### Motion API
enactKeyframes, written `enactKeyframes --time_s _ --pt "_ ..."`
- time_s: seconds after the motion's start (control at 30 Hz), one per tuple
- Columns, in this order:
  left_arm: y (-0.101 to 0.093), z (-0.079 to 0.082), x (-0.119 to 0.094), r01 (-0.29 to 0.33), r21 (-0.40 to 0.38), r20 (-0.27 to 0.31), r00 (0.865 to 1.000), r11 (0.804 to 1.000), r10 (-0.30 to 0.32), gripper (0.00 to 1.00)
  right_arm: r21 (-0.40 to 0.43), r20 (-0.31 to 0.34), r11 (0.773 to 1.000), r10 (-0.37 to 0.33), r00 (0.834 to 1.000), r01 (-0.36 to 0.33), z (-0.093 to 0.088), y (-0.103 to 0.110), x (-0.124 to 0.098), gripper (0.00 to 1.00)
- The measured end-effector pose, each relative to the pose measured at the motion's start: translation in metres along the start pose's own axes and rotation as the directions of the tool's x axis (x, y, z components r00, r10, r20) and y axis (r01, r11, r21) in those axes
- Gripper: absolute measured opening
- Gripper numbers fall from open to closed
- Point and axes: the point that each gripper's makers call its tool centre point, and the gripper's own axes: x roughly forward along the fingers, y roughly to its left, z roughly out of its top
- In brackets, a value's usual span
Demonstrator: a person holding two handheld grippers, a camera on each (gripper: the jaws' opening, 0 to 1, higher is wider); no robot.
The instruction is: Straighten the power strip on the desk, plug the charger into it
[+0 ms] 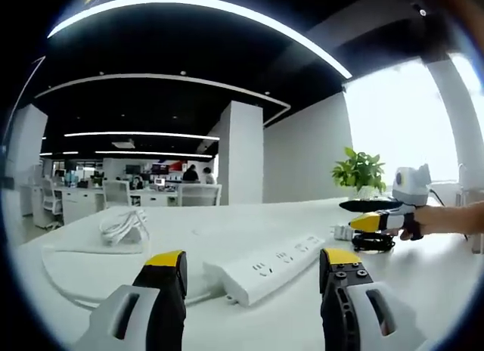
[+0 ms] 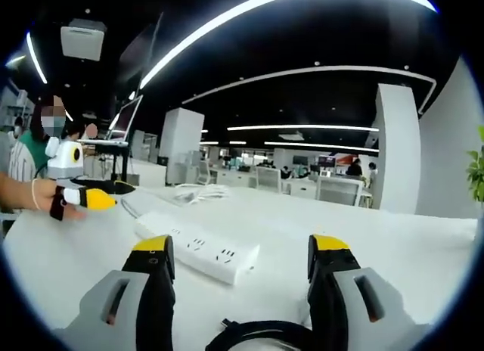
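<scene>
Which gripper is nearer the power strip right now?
Left, though it is close. The left gripper has the power strip just ahead between its open jaws; from the right gripper the strip lies ahead, toward its left jaw.

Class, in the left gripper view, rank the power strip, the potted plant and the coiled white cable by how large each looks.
1. power strip, clearly largest, though nearest the camera.
2. potted plant and coiled white cable look about alike; too close to rank.
</scene>
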Motion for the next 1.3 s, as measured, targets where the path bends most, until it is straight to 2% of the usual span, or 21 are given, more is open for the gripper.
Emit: enactKeyframes --time_s 0.07,0.1,0.2,0.3,0.57,0.7,0.83,1.3 --pt "0.001 -0.002 0.003 0.0 -0.008 -0.014 1.0 1.0 0.0 0.72 -0.011 -0.015 1.0 0.011 1.0 -0.011 -0.001 0.001 0.003 0.65" --pt "0.001 -0.003 0.004 0.002 -0.012 -0.017 1.0 1.0 -0.002 0.72 -0.016 -0.04 0.999 0.038 0.998 -0.038 -0.005 0.005 0.006 0.64" --pt "0.001 -0.007 0.006 0.004 -0.006 -0.036 0.999 1.0 -0.005 0.71 -0.026 -0.05 0.998 0.055 0.997 -0.056 -0.006 0.006 0.012 0.65" --pt "0.001 -0.009 0.009 0.01 -0.003 -0.051 0.999 1.0 -0.01 0.71 -0.015 -0.082 0.996 0.086 0.993 -0.087 -0.014 0.006 0.017 0.62" --pt "-0.002 -0.025 0.014 0.029 -0.011 -0.149 0.988 1.0 -0.031 0.69 -0.019 -0.134 0.996 0.083 0.987 -0.086 -0.025 0.002 0.02 0.58" --pt "-0.002 -0.027 0.016 0.034 -0.039 -0.16 0.986 0.999 -0.04 0.69 -0.011 -0.161 0.996 0.087 0.983 -0.09 -0.03 -0.001 0.023 0.57" --pt "-0.002 -0.038 0.017 0.039 -0.073 -0.218 0.975 0.997 -0.054 0.69 0.006 -0.211 0.995 0.1 0.972 -0.101 -0.041 0.0 0.025 0.55" --pt "-0.003 -0.042 0.018 0.039 -0.07 -0.231 0.971 0.997 -0.055 0.62 0.037 -0.249 0.993 0.114 0.962 -0.108 -0.05 0.001 0.026 0.49"
